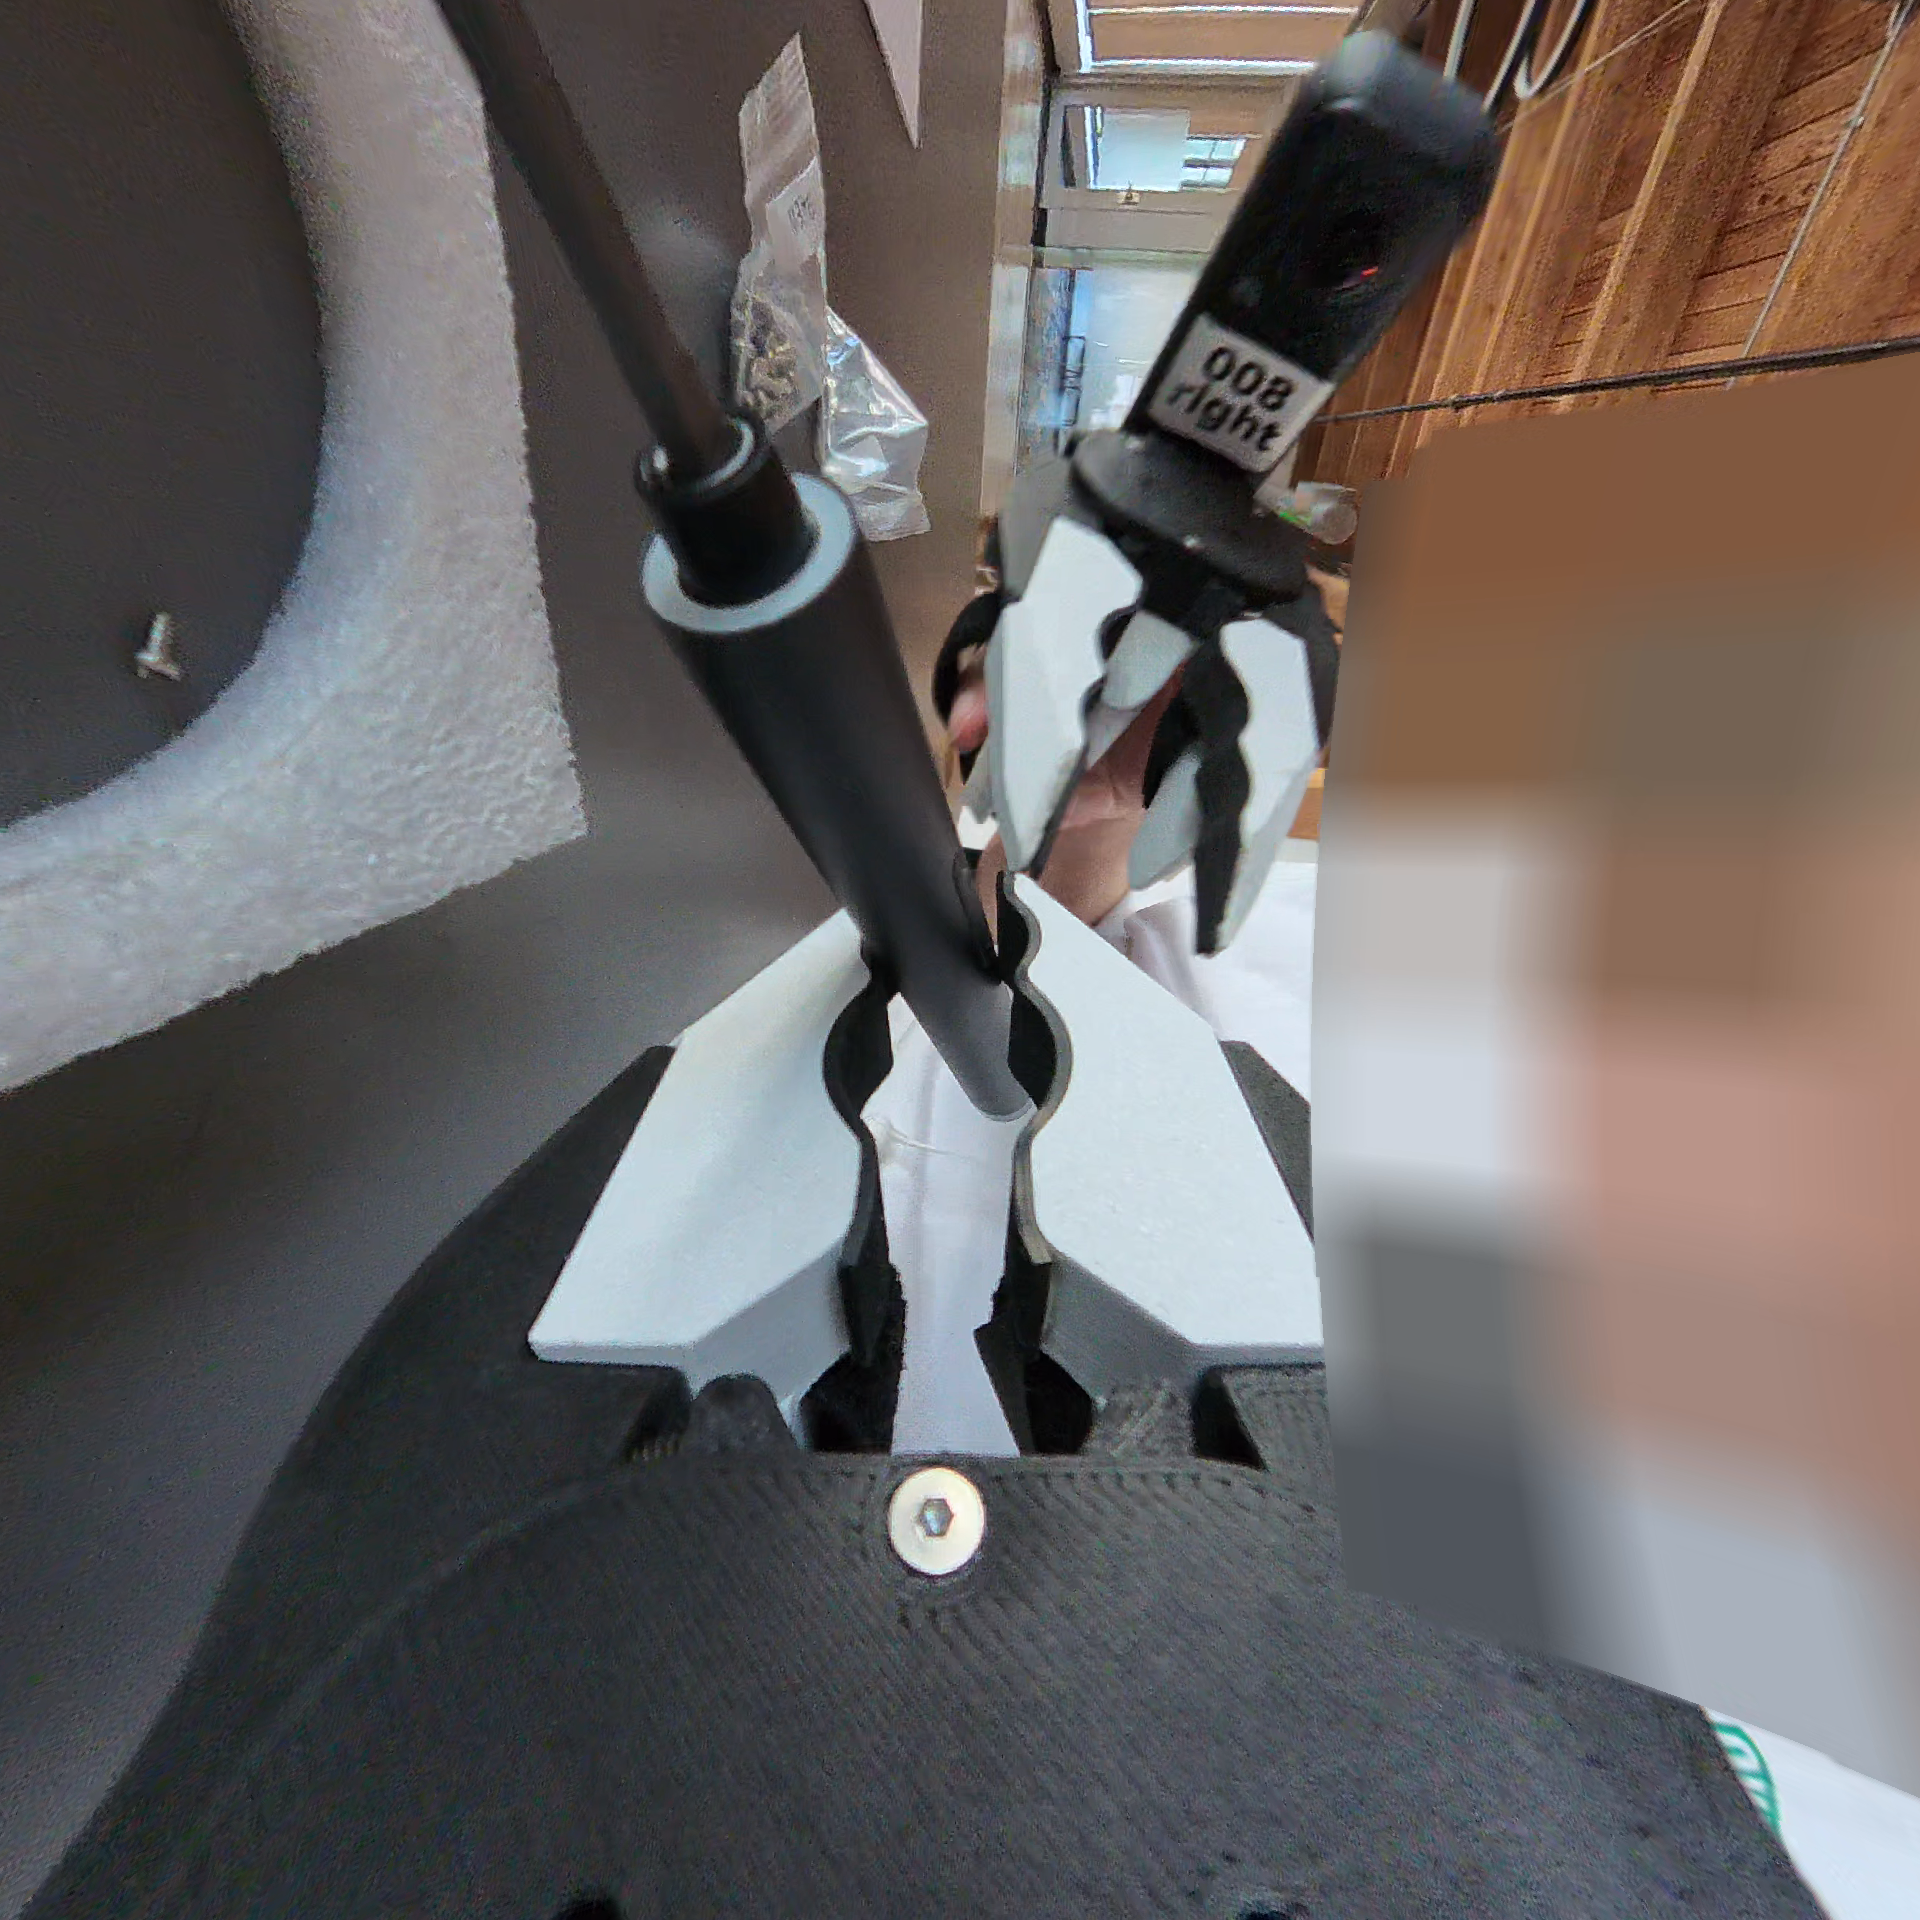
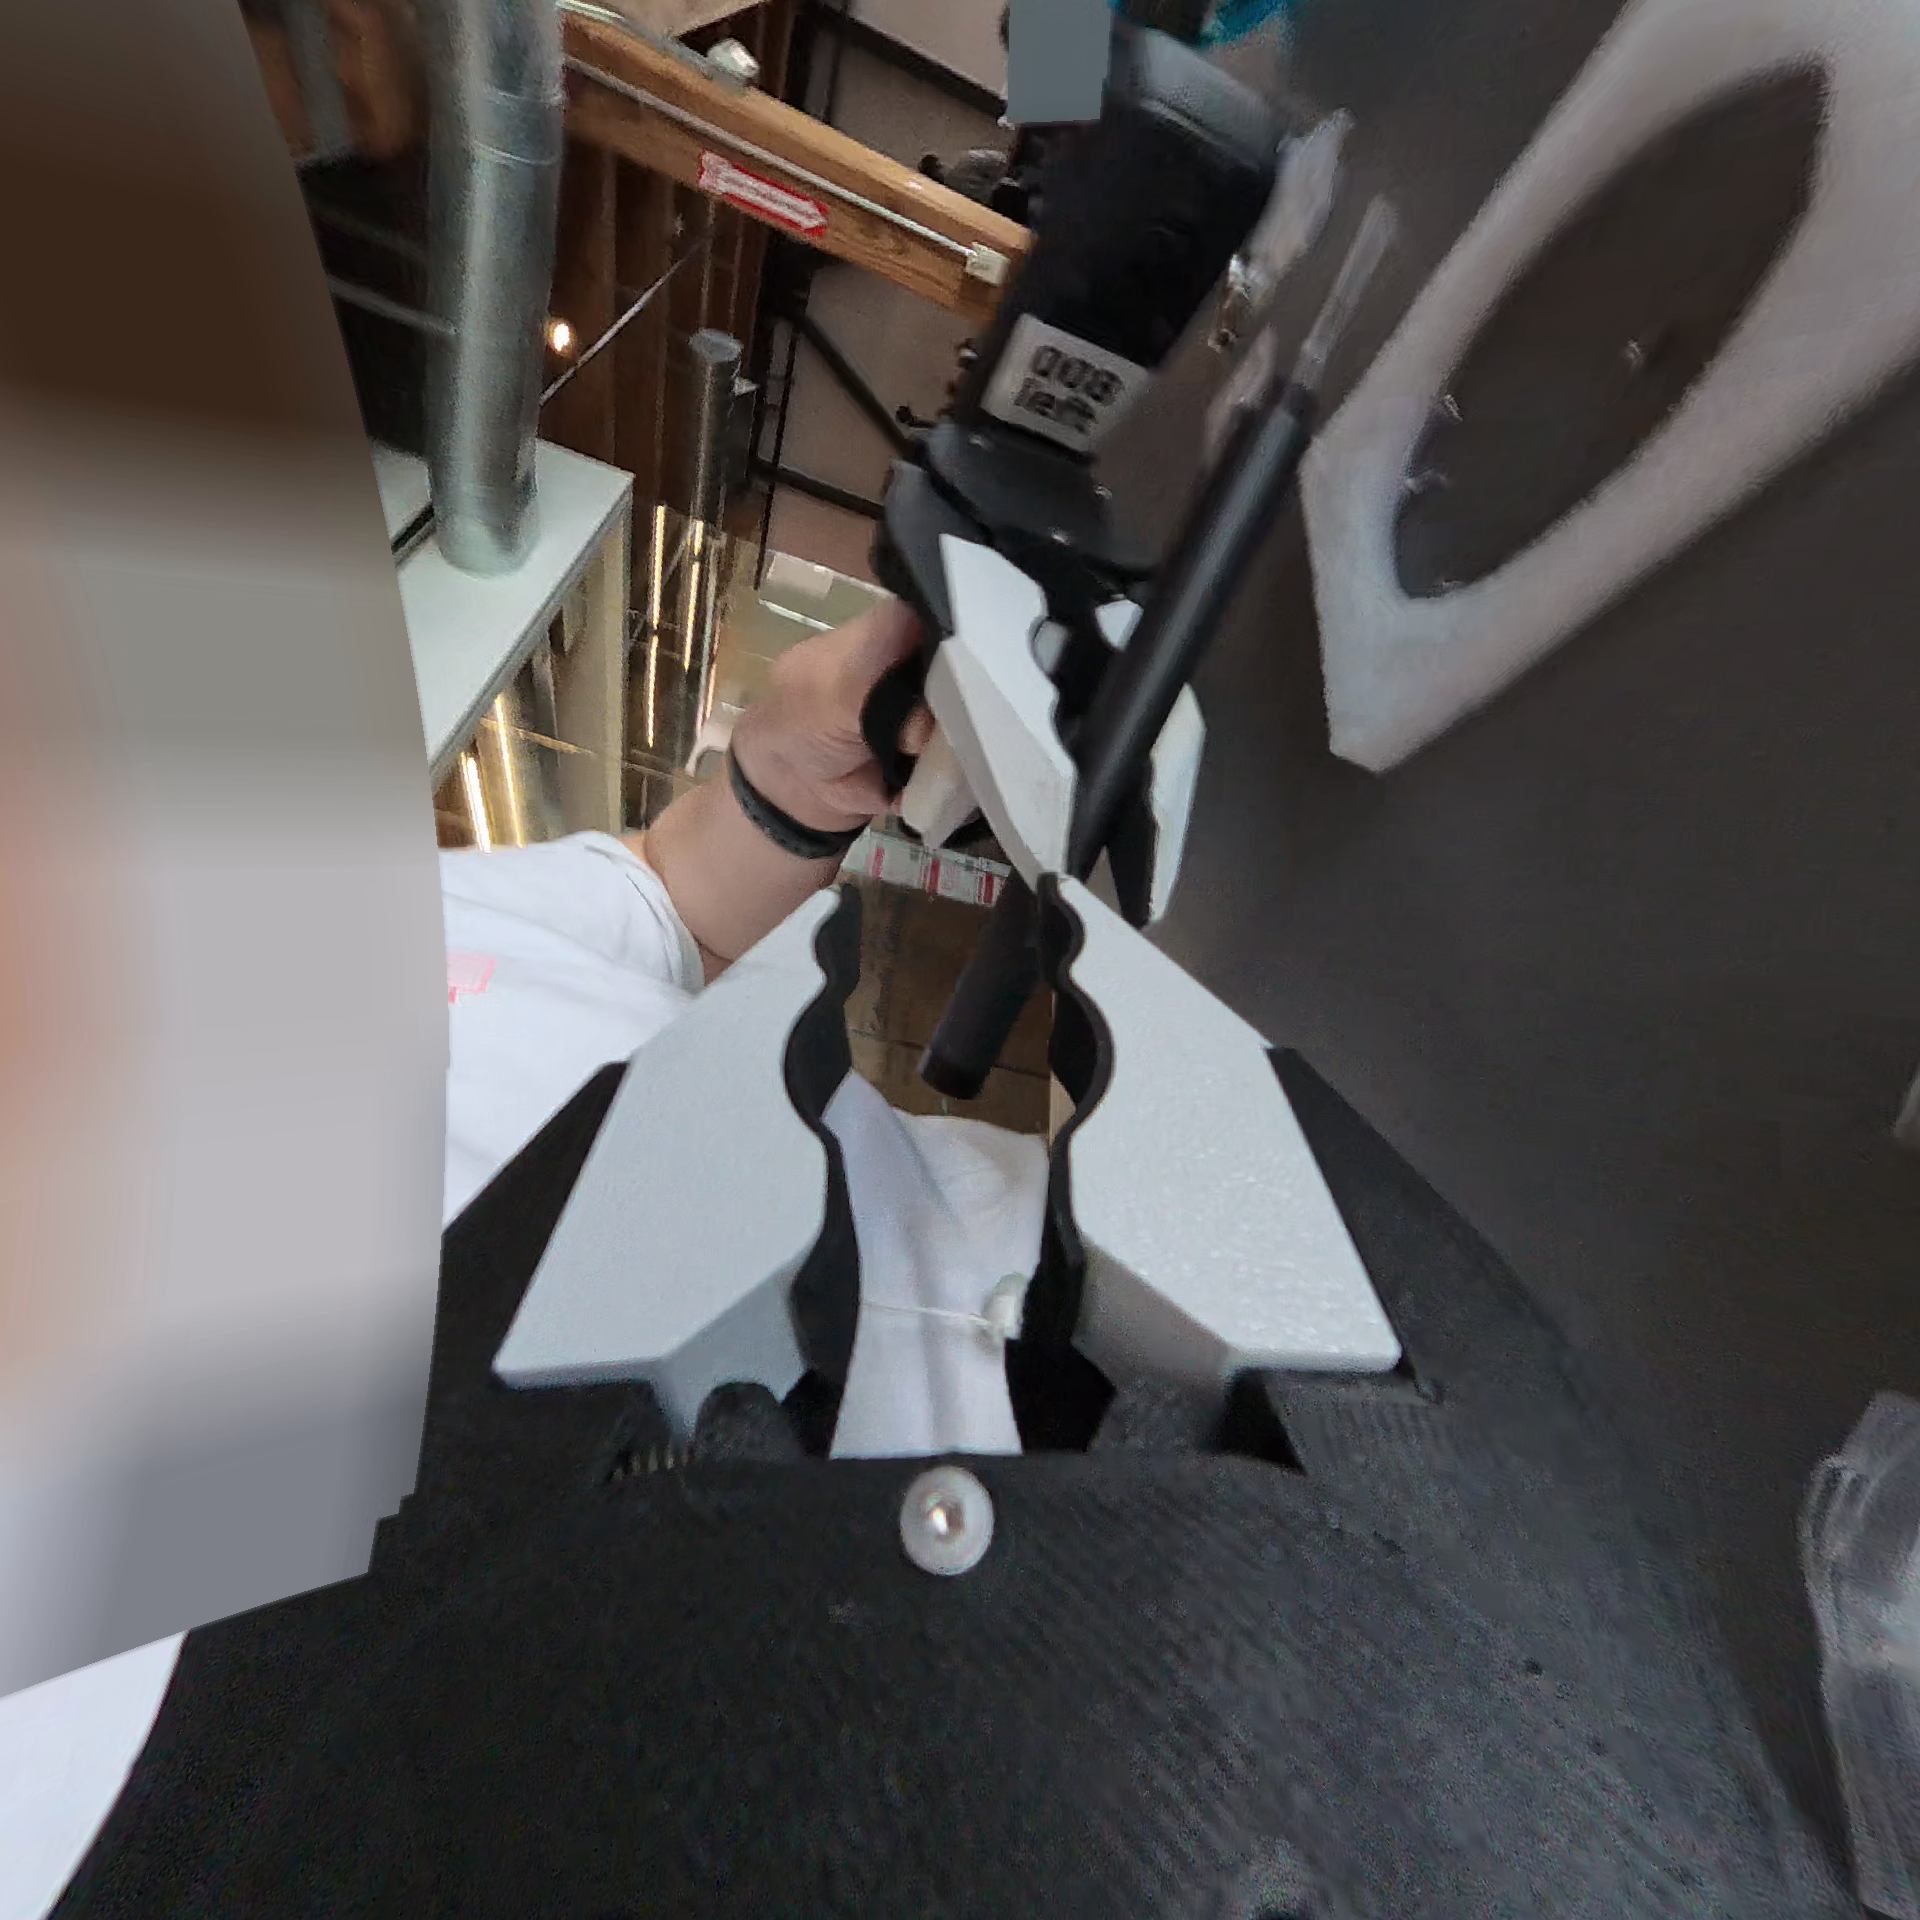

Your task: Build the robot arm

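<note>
- The left gripper (image 1: 940,997) squeezes a black tube (image 1: 821,748).
- The right gripper (image 2: 940,997) is open, empty.
- White foam (image 1: 395,582) lies nearby.
- Only the left view shows a screw bag (image 1: 774,343).

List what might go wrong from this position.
1. The left gripper pinches the black rod only near its lower end, so the long part beyond the jaws may swing or slip.
2. The right gripper, open and empty, sits close to the rod's end and may bump it.
</note>
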